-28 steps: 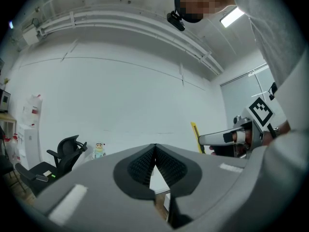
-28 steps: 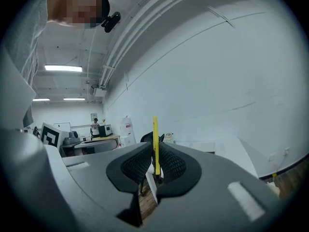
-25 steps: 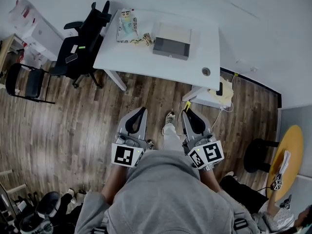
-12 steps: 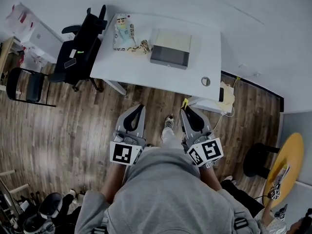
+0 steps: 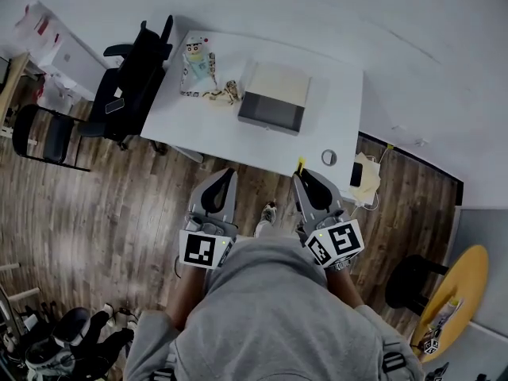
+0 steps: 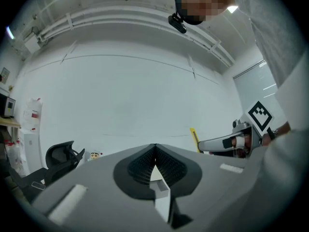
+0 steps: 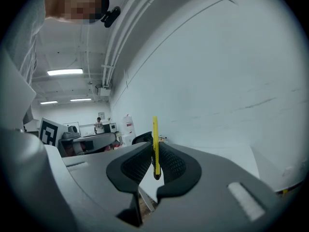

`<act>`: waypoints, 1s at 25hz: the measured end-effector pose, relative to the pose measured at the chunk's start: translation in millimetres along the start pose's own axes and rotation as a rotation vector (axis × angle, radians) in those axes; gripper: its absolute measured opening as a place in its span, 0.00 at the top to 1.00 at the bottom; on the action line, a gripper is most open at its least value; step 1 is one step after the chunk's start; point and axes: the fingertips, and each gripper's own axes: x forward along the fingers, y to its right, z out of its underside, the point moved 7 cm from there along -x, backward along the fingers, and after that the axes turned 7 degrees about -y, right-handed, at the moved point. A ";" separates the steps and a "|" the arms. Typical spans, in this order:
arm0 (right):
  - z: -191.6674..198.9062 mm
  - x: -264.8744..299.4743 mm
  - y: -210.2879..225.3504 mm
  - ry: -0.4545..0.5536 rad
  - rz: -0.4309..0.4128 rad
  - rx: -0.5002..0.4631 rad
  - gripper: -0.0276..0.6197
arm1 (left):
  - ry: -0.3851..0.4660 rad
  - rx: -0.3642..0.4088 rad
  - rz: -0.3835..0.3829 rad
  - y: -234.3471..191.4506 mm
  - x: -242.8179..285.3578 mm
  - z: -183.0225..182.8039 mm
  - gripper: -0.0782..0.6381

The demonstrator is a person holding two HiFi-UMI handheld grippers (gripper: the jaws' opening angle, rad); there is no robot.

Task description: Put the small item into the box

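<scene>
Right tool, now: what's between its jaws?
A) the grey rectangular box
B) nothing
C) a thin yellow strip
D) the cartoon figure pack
C: in the right gripper view the right tool is closed on a thin yellow strip that sticks up past its tips.

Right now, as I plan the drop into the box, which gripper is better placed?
Right: the right gripper is shut on the thin yellow item; the left gripper is shut, empty.
</scene>
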 end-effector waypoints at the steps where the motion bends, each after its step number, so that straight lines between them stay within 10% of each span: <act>1: -1.7 2.3 7.1 -0.003 -0.007 -0.004 0.86 | 0.000 -0.001 -0.008 1.9 5.9 -0.1 0.89; 25: 1.2 31.8 78.4 -0.036 -0.016 0.069 0.86 | -0.041 -0.004 -0.006 10.9 74.7 4.1 0.89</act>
